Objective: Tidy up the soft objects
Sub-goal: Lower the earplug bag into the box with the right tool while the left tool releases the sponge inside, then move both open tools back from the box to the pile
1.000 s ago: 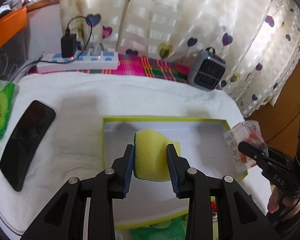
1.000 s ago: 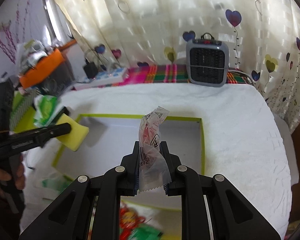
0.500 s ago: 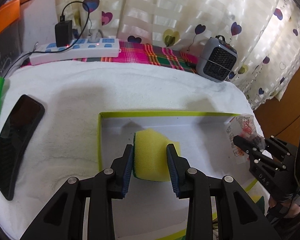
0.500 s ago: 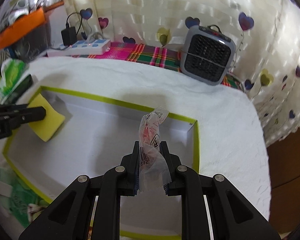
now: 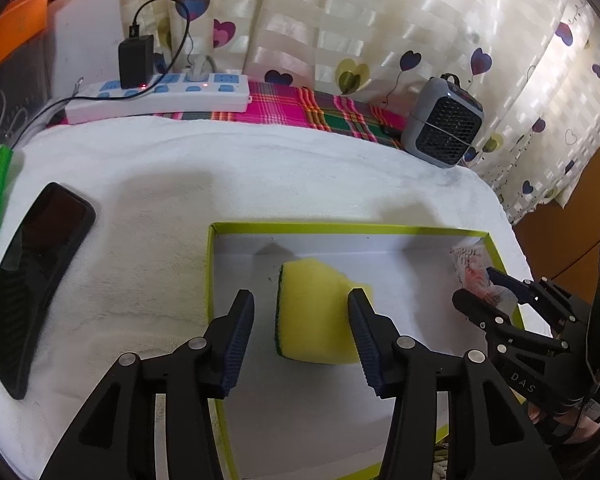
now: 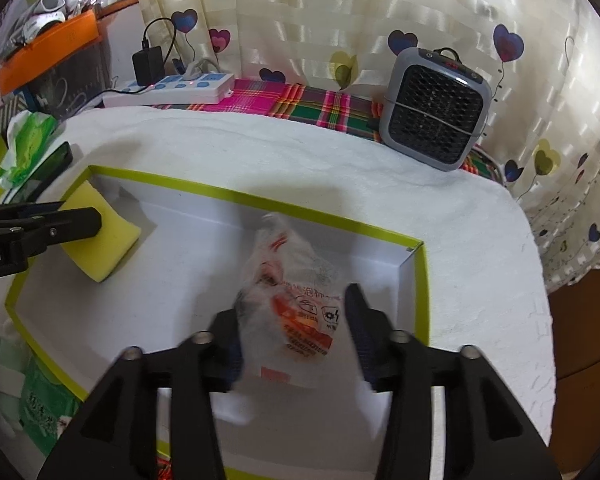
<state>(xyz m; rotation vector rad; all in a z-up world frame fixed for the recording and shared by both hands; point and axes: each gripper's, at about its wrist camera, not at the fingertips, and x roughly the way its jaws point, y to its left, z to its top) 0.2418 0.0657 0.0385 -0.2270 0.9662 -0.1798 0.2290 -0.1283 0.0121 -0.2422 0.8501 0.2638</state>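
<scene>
Left wrist view: my left gripper (image 5: 300, 322) is opening — the yellow sponge (image 5: 314, 312) sits between its jaws in the green-rimmed box (image 5: 340, 227), left pad clear. My right gripper (image 6: 294, 326) is opening too — the blurred plastic packet (image 6: 292, 304) lies between them, over the box's right end.

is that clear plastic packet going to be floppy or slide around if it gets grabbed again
Probably floppy: the plastic packet looks crumpled and thin between the right gripper's opening fingers. Likely light, and its glossy film may slip on the box's smooth white floor.
</scene>
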